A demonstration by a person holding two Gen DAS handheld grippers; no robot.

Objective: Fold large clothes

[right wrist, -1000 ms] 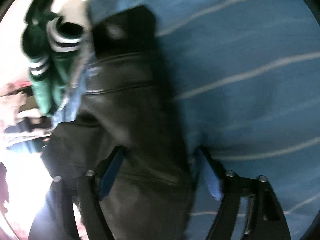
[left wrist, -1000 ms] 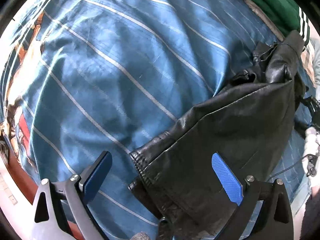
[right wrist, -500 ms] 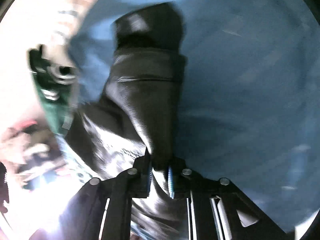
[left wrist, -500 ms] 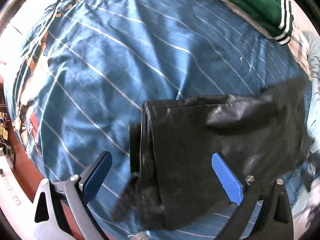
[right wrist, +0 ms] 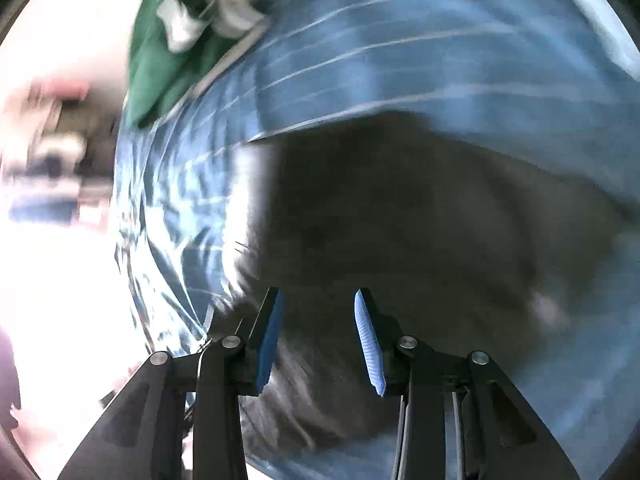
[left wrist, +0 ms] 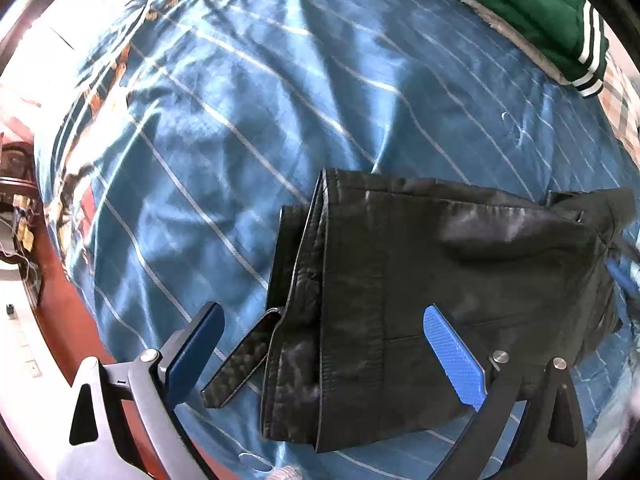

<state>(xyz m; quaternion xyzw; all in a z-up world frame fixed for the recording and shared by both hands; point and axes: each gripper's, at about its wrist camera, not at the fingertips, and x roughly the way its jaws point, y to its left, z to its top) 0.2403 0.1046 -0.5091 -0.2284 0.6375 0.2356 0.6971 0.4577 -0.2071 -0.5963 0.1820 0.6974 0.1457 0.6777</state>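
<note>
— What do you get on the left wrist view?

— My left tongs are spread wide and hold nothing. Between and beyond them I see the black leather jacket lying folded on the bed, on top of the blue striped bedspread. Its layered hem edges face left, and a short dark strap pokes out from its near left corner, close to the left finger. The right finger hangs over the jacket's near part; I cannot tell if it touches.

— Anything else on the bed?

— A green jacket with white-striped cuffs lies at the far right corner, well apart from the black one. At the jacket's far right edge I glimpse a bit of blue, too blurred to name.

— And the right wrist view?

— Heavily smeared. My right tongs stand parted at a moderate gap, with nothing between the pads. The black leather jacket fills the middle as a dark mass right ahead of the fingertips, on the bedspread. The green jacket shows as a blur at the upper left, and the far left is washed out by light
</note>
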